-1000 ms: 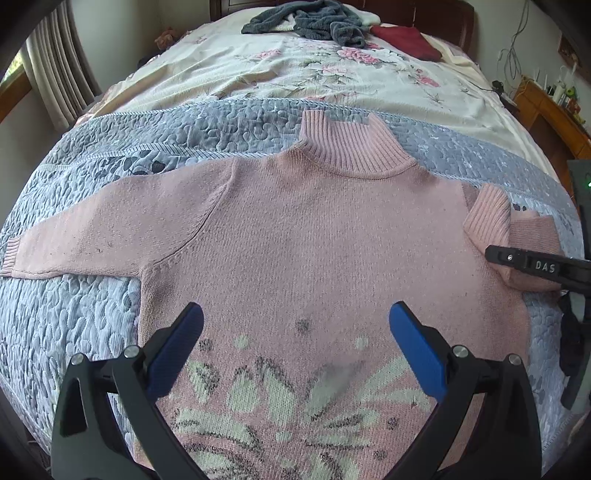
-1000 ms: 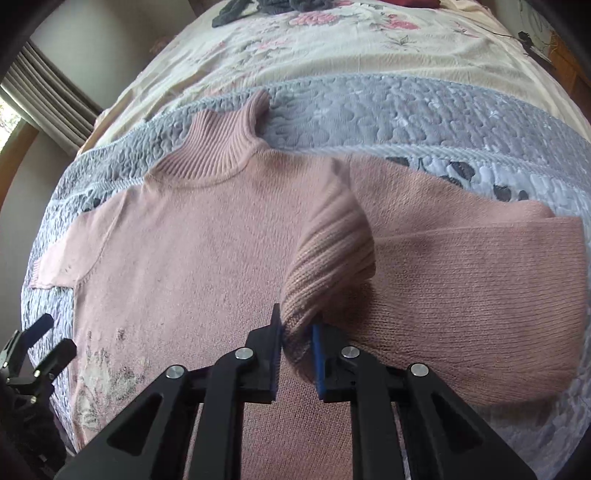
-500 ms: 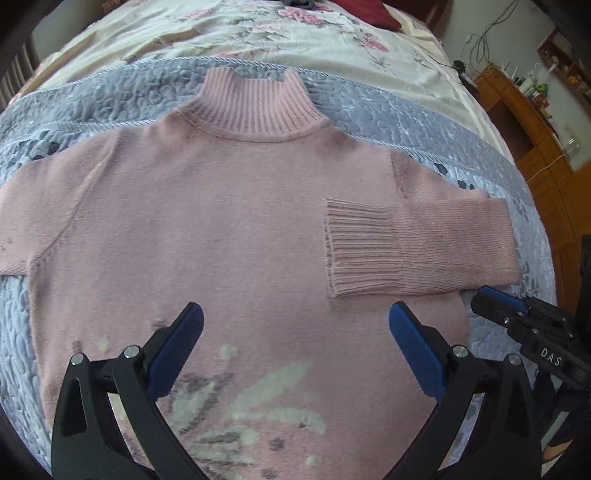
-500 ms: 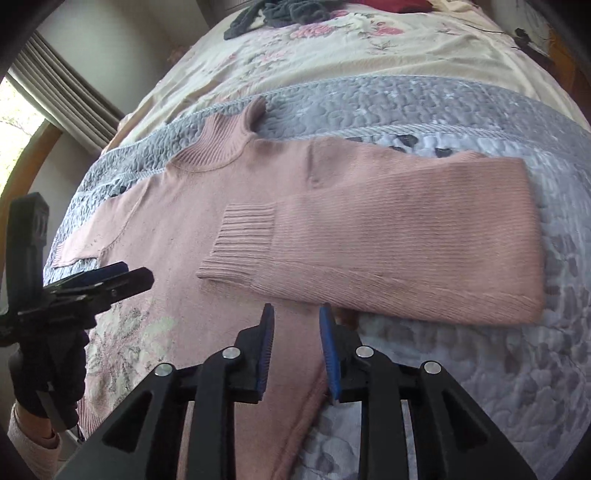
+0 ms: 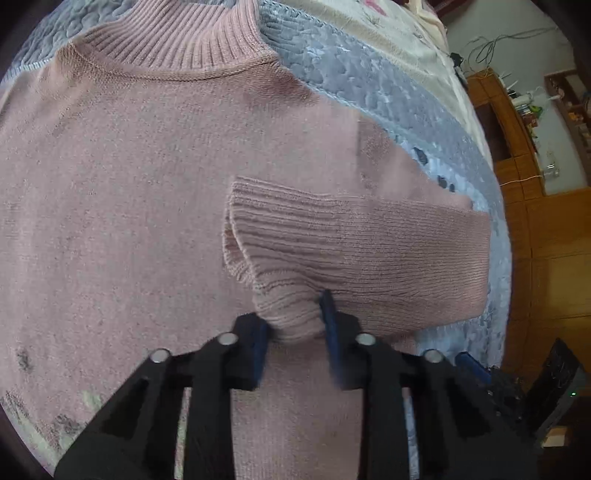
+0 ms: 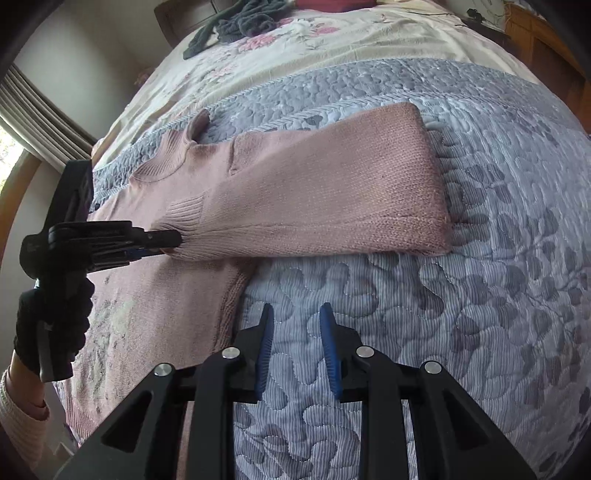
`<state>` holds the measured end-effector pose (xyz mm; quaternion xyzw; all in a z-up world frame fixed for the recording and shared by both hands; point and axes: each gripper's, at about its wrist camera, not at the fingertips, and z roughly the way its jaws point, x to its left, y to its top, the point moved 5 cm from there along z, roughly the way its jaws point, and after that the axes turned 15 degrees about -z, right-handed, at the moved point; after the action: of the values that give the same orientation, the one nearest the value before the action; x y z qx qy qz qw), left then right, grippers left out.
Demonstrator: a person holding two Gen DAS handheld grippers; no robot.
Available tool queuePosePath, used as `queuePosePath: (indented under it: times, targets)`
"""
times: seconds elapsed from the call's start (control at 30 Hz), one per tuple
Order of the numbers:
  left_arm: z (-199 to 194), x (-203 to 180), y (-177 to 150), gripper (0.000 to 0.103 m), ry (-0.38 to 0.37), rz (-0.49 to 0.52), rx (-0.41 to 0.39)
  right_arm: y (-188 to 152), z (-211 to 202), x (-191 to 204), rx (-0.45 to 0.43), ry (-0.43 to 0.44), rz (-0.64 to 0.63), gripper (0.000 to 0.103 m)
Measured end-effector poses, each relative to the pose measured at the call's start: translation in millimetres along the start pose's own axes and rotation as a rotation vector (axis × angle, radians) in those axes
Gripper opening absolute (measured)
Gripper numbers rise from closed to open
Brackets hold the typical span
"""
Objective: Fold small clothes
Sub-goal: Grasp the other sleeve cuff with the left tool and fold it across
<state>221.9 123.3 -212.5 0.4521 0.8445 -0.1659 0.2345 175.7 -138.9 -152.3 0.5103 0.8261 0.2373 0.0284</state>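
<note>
The left gripper [image 5: 293, 325] is clamped on the ribbed cuff [image 5: 280, 254] of a pink knitted turtleneck sweater [image 5: 122, 192], bunching the cuff's lower edge between the blue pads. The right gripper [image 6: 295, 347] holds nothing; its jaws stand a little apart above the bare grey-blue quilted bedspread [image 6: 443, 314], just off the sweater's side hem.

The sweater lies front up across the bedspread near the foot edge of the bed, its collar [image 5: 173, 40] pointing toward the head. One sleeve [image 6: 325, 192] is doubled back over the chest, so that its fold sticks out past the body onto the quilt.

The step in hand looks like setting this sleeve. To do it well, the left gripper should probably draw the cuff across until the sleeve lies flat and square with the shoulder line, lifting only enough to clear the knit, since the loose weave stretches and drags the body with it. The bunched cuff ought to be laid flat before release. The free right gripper could pin the outer fold.

No containers appear. Farther up, on the cream floral bedcover [image 6: 332, 40], a dark grey garment [image 6: 240, 22] lies heaped near the head edge.
</note>
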Motion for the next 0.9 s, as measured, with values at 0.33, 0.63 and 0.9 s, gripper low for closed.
queuePosePath:
  times: [0.33,0.63,0.9]
  targets:
    - [-72,6,13,0.008,-0.019,0.051,-0.184,15,-18,-11,-0.049,-0.007,0.058,0.033]
    - [-145,71,54,0.008,0.098,0.028,-0.332,45,-1,-29,-0.06,0.055,0.188,0.046]
    - [-175,131,81,0.008,0.173,-0.037,-0.393,66,54,0,0.034,0.089,0.162,0.046]
